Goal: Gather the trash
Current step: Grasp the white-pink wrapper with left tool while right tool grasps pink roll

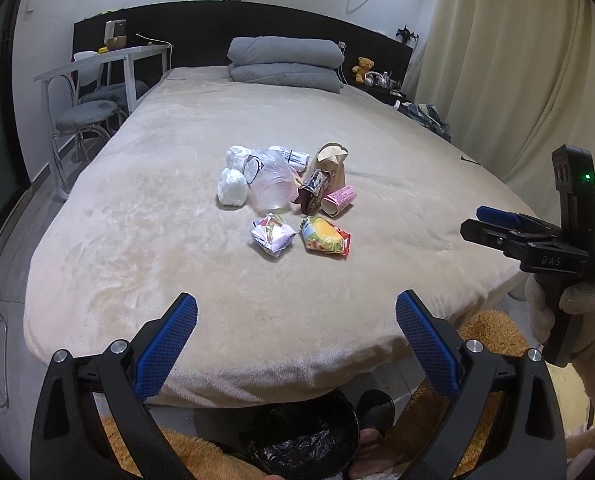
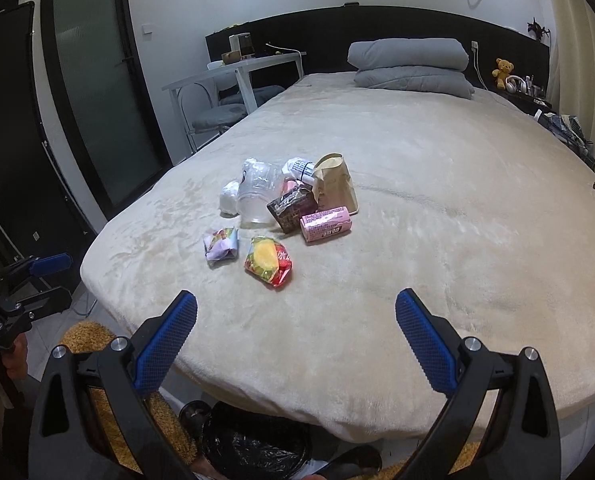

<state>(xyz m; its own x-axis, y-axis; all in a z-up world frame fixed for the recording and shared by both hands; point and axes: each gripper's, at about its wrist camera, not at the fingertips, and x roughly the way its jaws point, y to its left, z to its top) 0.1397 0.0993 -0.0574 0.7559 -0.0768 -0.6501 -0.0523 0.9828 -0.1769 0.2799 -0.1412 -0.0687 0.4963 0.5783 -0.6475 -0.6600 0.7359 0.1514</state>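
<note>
Both claws are shown spread wide and empty: the left claw (image 1: pixel 296 322) and the right claw (image 2: pixel 296 320) are held above the near edge of the bed (image 1: pixel 145 216), with nothing between their blue pads. The trash is gathered in one loose heap near the middle of the bed, well apart from either claw. Nearest lie a silvery crumpled wrapper (image 1: pixel 272 234) and a yellow-and-red snack packet (image 1: pixel 325 236), side by side and apart from the rest. Behind them are seen a pink carton (image 1: pixel 338 199) on its side, a dark brown box (image 1: pixel 312 194), a tan paper bag (image 1: pixel 331 165) standing upright, a clear plastic cup (image 1: pixel 271 188) and white tissue wads (image 1: pixel 232 189). A black-lined bin (image 1: pixel 301 436) stands on the floor below the foot of the bed. All items are judged light. The wrappers and tissue are probably soft and crushable, best pinched across a raised fold; foil may slip. The cup is likely thin and springy, so its rim is preferred. The carton and box are judged stiffer, to be taken across their narrow sides.
</note>
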